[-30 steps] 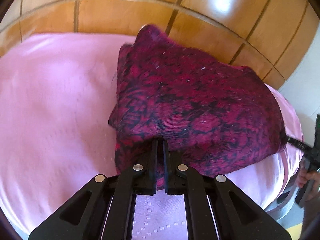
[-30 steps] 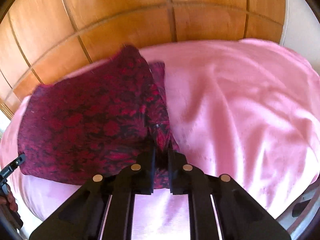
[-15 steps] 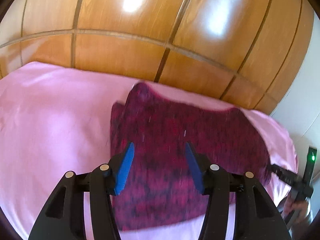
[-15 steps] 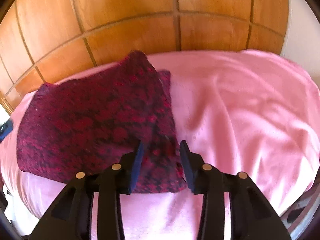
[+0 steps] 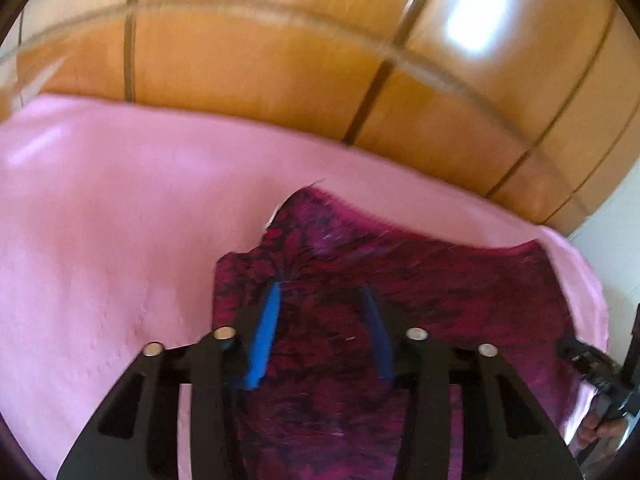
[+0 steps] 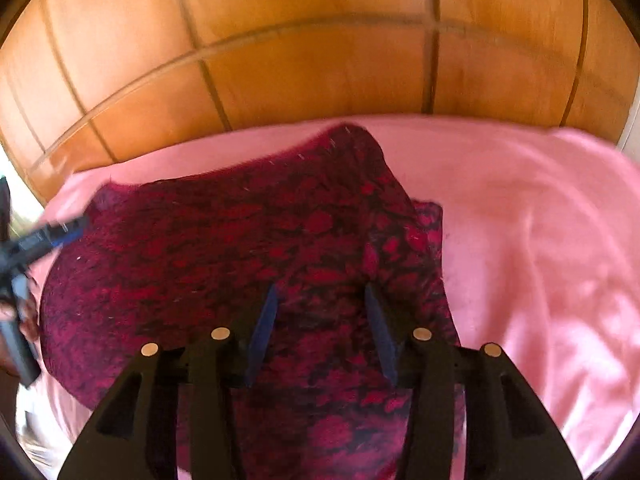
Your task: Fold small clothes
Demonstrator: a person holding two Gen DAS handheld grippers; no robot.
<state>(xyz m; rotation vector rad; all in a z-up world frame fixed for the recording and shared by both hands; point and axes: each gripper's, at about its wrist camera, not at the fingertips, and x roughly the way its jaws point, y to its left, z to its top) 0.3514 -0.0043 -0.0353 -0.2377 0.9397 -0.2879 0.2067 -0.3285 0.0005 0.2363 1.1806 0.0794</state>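
Observation:
A dark red, black-patterned knitted garment (image 5: 440, 300) lies folded on the pink cloth (image 5: 120, 220), seen from the other side in the right wrist view (image 6: 240, 240). My left gripper (image 5: 320, 286) hovers over the garment's left part. Its blue-padded jaws stand apart and are closing, with nothing pinched between them. My right gripper (image 6: 321, 287) hangs over the garment's right part near its folded edge. Its jaws are opening and hold nothing. Both views are blurred by motion.
The pink cloth (image 6: 540, 240) covers the whole surface and spreads wide to either side of the garment. Behind it rises a wooden panelled wall (image 5: 280, 72). A person's hand (image 5: 600, 428) on a black gripper handle shows at the right edge.
Both grippers were shut on the garment's near edge a second ago. They have let go and opened, and both hands have shifted. The garment now lies flat on the cloth.

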